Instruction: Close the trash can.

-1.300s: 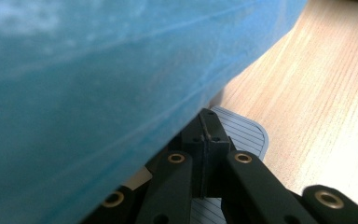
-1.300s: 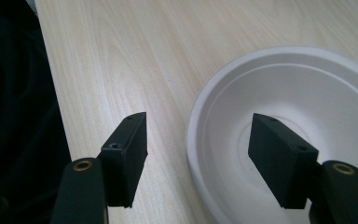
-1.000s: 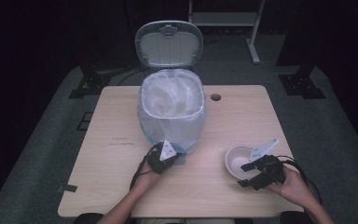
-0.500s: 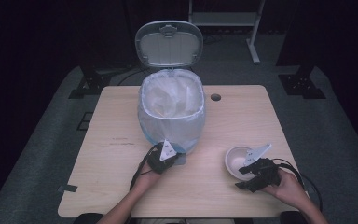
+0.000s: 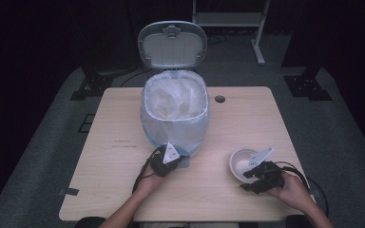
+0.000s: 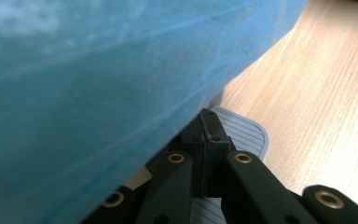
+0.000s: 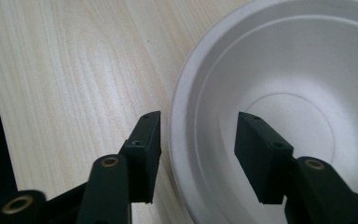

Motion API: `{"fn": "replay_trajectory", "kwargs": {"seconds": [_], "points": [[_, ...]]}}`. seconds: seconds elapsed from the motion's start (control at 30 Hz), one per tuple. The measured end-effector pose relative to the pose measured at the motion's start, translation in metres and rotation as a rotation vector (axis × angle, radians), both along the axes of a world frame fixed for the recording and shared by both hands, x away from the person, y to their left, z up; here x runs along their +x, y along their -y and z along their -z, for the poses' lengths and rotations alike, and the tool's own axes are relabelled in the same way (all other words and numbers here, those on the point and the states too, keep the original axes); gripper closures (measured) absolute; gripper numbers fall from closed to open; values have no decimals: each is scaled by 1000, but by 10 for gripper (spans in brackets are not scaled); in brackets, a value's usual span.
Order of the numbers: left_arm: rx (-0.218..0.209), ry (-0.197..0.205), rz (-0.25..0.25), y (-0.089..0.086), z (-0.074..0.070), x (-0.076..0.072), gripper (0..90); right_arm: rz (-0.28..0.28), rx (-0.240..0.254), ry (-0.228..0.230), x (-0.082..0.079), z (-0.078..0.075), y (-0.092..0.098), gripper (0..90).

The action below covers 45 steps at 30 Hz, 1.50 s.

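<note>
A white paper bowl (image 5: 240,163) sits near the table's front right. My right gripper (image 5: 248,172) is at its near edge. In the right gripper view the bowl's rim (image 7: 179,140) passes between the jaws, one outside and one inside the bowl (image 7: 284,84). The jaws have just been closing, but neither pad touches the rim, so this gripper (image 7: 198,135) is open. My left gripper (image 5: 177,164) is shut at the foot of the pedal bin (image 5: 176,118). Its joined tips (image 6: 208,126) rest over the grey ribbed pedal (image 6: 244,133), under the blue liner (image 6: 98,93).
The bin's lid (image 5: 172,45) stands open at the back, and its liner holds pale crumpled things. The wooden table (image 5: 119,123) has a cable hole (image 5: 219,99) behind the bowl and a strip of dark tape (image 5: 70,192) at its front left corner. Dark floor surrounds it.
My right gripper has edged a little left and nearer, in over the bowl's rim. The left hand, the bin and its open lid have stayed put.
</note>
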<state>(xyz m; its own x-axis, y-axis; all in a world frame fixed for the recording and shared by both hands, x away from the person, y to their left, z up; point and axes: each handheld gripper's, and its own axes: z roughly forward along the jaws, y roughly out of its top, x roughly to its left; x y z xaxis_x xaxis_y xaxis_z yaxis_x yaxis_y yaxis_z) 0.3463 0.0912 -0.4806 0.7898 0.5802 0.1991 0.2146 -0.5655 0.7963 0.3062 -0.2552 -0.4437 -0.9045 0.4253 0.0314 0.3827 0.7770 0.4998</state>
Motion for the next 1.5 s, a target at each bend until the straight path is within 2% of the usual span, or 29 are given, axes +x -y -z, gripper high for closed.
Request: {"fn": "replay_trajectory", "kwargs": {"seconds": [0.17,0.3,0.4,0.43,0.53,0.67,0.77,1.17,1.5], "points": [[-2,0,-1,0,0,0,900,-4,-3,4,1,-1,0,582],[-1,0,0,0,0,0,900,-12,1,9,1,-4,0,675],[3,2,3,0,0,0,900,-15,9,17,2,-8,1,696],[30,5,12,-2,-1,1,900,-13,12,15,1,-10,1,704],[36,10,12,-2,-2,1,900,-16,25,16,2,-14,2,728],[33,10,11,-2,-2,1,900,-30,9,26,4,-22,2,761],[34,11,12,-2,-2,1,900,-27,10,18,8,-29,3,782],[32,12,12,-2,-1,1,900,10,89,-36,21,-45,16,818],[31,12,12,-2,-1,1,900,15,130,-55,28,-57,22,833]]}}
